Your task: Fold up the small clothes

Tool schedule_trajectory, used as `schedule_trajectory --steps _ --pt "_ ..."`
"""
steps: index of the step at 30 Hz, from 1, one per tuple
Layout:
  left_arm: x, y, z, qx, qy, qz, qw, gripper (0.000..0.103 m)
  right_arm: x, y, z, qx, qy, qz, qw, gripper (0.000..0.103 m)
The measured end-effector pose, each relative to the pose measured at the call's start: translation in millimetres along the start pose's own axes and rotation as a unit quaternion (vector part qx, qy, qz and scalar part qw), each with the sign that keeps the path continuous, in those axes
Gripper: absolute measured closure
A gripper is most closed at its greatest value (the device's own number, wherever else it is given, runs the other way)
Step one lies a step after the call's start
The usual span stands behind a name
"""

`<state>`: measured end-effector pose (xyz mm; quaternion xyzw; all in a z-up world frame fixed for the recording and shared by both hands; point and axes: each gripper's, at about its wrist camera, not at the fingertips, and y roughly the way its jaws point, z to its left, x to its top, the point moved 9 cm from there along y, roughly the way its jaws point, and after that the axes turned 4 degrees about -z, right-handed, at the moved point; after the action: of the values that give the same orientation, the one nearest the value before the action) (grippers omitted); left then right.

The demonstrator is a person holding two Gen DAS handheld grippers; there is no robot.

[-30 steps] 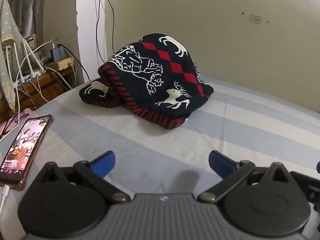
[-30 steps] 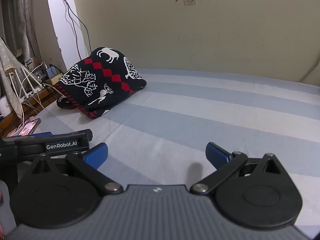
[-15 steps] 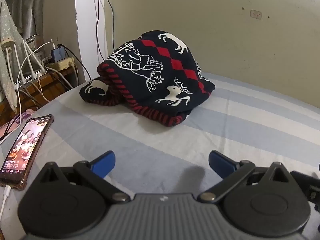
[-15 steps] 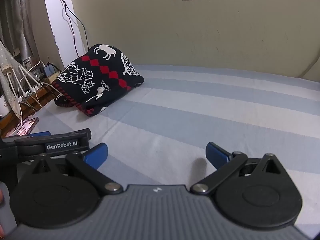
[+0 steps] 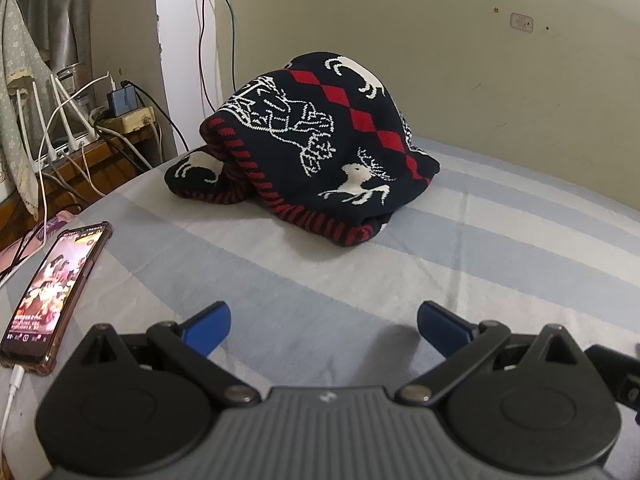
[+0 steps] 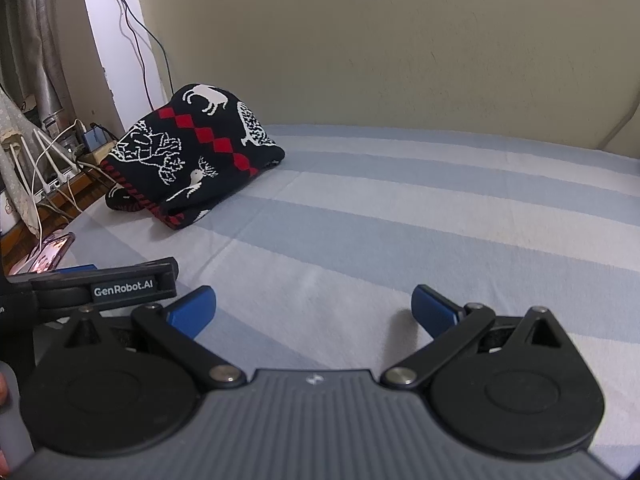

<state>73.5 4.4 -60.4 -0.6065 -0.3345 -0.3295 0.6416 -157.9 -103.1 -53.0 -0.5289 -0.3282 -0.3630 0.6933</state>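
A dark knitted sweater (image 5: pixel 316 148) with white reindeer, red diamonds and red-striped hems lies crumpled in a heap at the far left of the striped bed (image 5: pixel 500 264). It also shows in the right wrist view (image 6: pixel 192 160). My left gripper (image 5: pixel 324 324) is open and empty, low over the bed, well short of the sweater. My right gripper (image 6: pixel 312 308) is open and empty, to the right of the left one, which shows at the left edge (image 6: pixel 120 284).
A phone (image 5: pixel 52 292) with a lit screen lies on the bed's left edge, on a charging cable. Beyond it a wooden side table holds a power strip (image 5: pixel 124 120), a router and cables. A beige wall (image 6: pixel 400 60) stands behind the bed.
Both views have shifted slightly; the sweater sits a little higher and farther in frame. Both grippers stay open and empty.
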Motion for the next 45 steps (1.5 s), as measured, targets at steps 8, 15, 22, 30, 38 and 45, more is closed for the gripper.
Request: schedule_trajectory --steps 8,15,22,30,38,45 --pt "-3 4 1 0.001 -0.005 0.014 0.9999 0.0 -1 3 -3 -0.003 0.008 0.009 1.0 0.0" --pt "-5 5 2 0.002 -0.015 0.023 0.9996 0.0 -1 3 -1 -0.013 -0.003 0.015 1.0 0.0" --pt "-5 3 3 -0.022 0.003 0.028 0.9994 0.0 -6 8 5 -0.032 -0.06 0.035 0.997 0.0" --pt "9 -19 59 -0.086 -0.041 -0.038 0.9947 0.0 2 1 -3 -0.021 -0.018 0.005 1.0 0.005" --pt "22 -14 131 -0.079 -0.185 -0.096 0.975 0.001 52 39 91 0.058 -0.146 -0.024 0.987 0.02" --pt "20 -13 141 -0.109 -0.221 -0.104 0.9635 0.006 44 137 151 0.047 -0.274 0.047 0.959 0.076"
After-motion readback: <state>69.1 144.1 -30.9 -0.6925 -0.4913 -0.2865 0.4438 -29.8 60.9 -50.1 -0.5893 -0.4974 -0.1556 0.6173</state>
